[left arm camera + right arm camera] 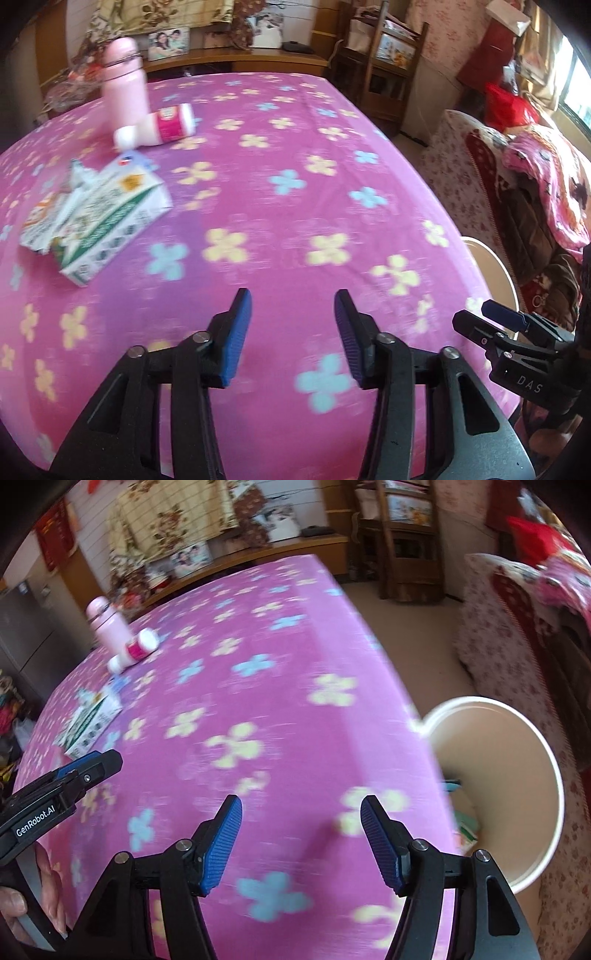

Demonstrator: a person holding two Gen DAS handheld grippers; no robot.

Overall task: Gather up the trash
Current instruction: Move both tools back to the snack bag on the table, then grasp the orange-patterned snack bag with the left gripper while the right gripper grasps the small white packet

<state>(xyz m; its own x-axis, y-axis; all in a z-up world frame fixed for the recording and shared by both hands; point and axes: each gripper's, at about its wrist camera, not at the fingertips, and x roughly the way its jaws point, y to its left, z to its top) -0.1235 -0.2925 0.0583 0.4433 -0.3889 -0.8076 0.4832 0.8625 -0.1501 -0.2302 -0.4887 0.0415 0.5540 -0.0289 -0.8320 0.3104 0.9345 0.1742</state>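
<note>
A crumpled green-and-white carton lies at the left of the pink flowered tablecloth, with torn wrapper pieces beside it. It also shows in the right wrist view. A small pink-and-white bottle lies on its side farther back. My left gripper is open and empty over the near cloth. My right gripper is open and empty near the table's right edge. A white bin stands off that edge, with some scraps inside.
A tall pink flask stands upright behind the lying bottle. A flower-covered sofa with blankets is at the right. A wooden shelf unit and a long cabinet with photos stand at the back.
</note>
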